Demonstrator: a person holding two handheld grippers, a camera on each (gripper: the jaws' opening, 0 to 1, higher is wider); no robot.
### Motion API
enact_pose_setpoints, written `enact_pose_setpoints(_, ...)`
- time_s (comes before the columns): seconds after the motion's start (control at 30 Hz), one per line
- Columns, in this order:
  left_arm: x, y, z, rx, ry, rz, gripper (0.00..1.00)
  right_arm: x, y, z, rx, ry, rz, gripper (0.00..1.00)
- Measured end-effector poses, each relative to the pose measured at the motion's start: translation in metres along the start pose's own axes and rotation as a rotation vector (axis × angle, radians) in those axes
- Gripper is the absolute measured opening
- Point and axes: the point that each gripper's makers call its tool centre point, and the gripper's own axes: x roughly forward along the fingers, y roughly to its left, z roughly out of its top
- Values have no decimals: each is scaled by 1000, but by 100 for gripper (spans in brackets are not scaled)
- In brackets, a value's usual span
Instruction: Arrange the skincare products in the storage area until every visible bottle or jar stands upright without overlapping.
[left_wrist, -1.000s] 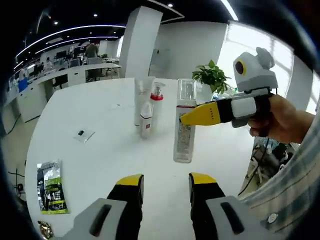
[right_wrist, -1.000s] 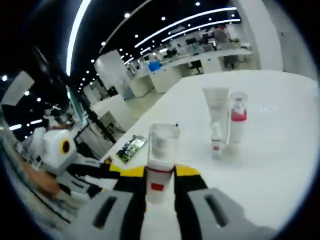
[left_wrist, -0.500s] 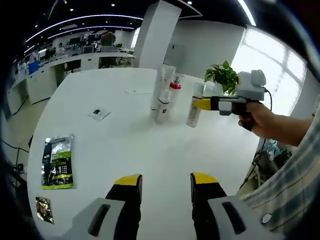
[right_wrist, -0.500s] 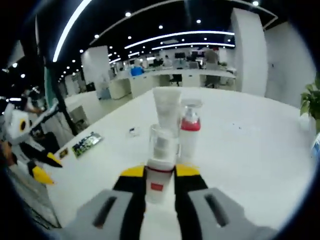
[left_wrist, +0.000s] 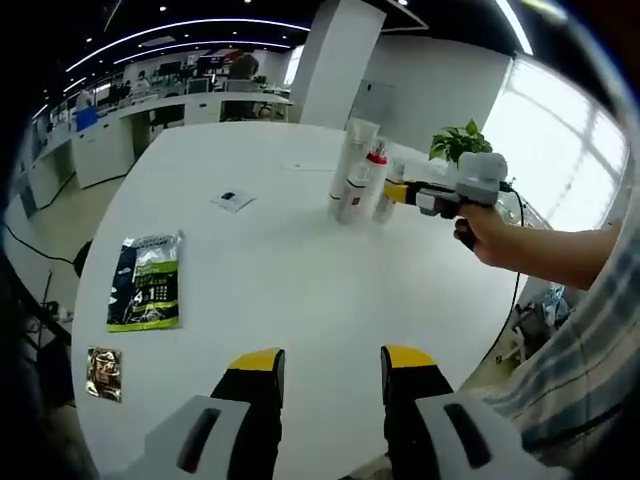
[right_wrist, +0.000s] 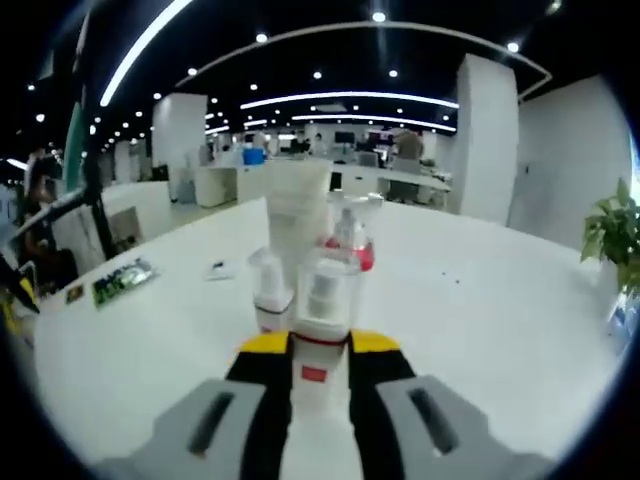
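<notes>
The right gripper (right_wrist: 320, 350) is closed on a clear spray bottle (right_wrist: 322, 300), held upright just beside a small white bottle (right_wrist: 271, 295), a white tube (right_wrist: 296, 215) and a red-collared bottle (right_wrist: 352, 235) on the white bench (left_wrist: 300, 260). The left gripper (left_wrist: 325, 362) is held apart, empty, above it.

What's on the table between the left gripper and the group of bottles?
Nothing: in the left gripper view, bare white table runs from the left gripper to the bottles.

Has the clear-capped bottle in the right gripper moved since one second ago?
Yes. The clear-capped bottle, held in the right gripper, has moved toward the standing white tube and now sits right beside that group.
</notes>
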Motion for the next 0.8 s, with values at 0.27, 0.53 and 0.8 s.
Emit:
enact_pose_setpoints(0.27,-9,9,-5,-27,-6,21,39,7,1,-8,-59,-4,-17,18)
enact_pose_setpoints(0.53,-12,13,-8,-18,-2,24,39,12,1,-15,-48,-44,-23,18)
enact_pose_setpoints(0.8,-19,25,-15,-18,12,48,39,16,-2,-12,-59,-87,-51,19)
